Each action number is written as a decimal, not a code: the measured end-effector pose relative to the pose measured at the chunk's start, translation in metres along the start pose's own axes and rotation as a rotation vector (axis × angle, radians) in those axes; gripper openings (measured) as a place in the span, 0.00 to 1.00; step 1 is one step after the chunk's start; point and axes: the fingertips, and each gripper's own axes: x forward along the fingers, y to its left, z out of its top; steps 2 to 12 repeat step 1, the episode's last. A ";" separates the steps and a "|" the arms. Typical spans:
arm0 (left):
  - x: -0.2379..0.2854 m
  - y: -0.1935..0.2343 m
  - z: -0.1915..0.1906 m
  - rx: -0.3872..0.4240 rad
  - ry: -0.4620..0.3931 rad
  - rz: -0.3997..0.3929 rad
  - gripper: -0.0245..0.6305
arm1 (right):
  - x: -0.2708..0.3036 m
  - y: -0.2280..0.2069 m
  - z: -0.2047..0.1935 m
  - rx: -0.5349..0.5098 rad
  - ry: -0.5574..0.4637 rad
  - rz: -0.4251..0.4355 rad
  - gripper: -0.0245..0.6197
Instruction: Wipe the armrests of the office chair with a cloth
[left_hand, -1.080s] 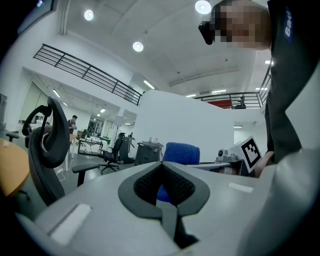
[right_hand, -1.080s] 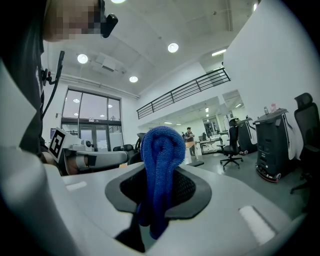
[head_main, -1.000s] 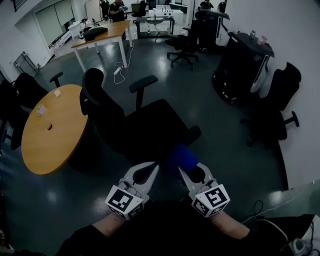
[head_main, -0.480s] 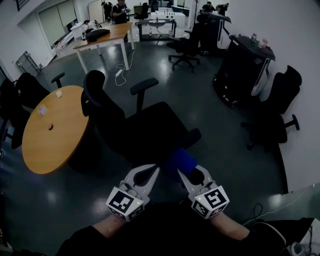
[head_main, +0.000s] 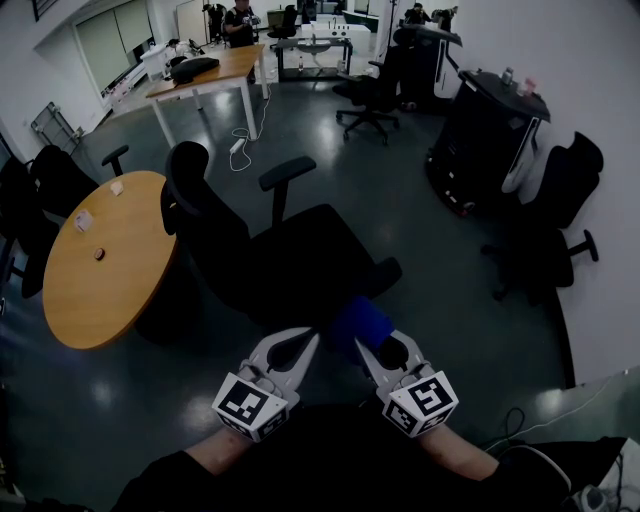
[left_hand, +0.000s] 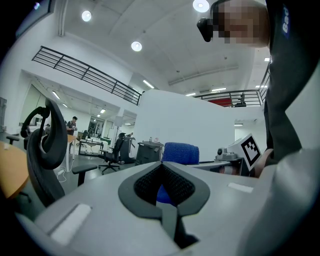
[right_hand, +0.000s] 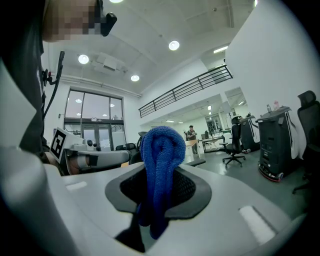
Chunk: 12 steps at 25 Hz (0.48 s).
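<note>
1. Head view: my left gripper (head_main: 312, 338) and right gripper (head_main: 362, 342) sit side by side low in frame, tips aimed at the office chair (head_main: 300, 250) just ahead.
2. Right gripper view: my jaws are clamped onto the blue cloth (right_hand: 159, 165). A folded bunch stands up out of the pads and a tail hangs below them. From the head only a blue lump shows at the tips, and the grip itself can't be read there.
3. Left gripper view: my jaws are pressed together with the tips meeting and nothing caught between them. The blue seen through the hollow of the pads is the cloth beyond, over at the other gripper.
4. The same view catches the right gripper's marker cube (left_hand: 249, 148) off to the right and the chair's tall backrest (left_hand: 46, 145) at far left. The head view shows that backrest only from above.
5. Armrests are both clear only from the head. The far armrest (head_main: 287, 170) is up on its post beyond the seat. The near armrest (head_main: 385, 272) is at the seat's right edge, close to the cloth. No view settles whether cloth and armrest touch.
6. The round wooden table (head_main: 100, 260) stands just left of the chair with a few small items on top — too small to name.
</note>
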 end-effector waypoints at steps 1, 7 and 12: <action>0.000 0.000 0.000 0.000 0.000 0.000 0.06 | 0.000 0.000 0.000 0.000 0.000 0.000 0.20; 0.000 0.000 0.000 0.000 0.000 0.000 0.06 | 0.000 0.000 0.000 0.000 0.000 0.000 0.20; 0.000 0.000 0.000 0.000 0.000 0.000 0.06 | 0.000 0.000 0.000 0.000 0.000 0.000 0.20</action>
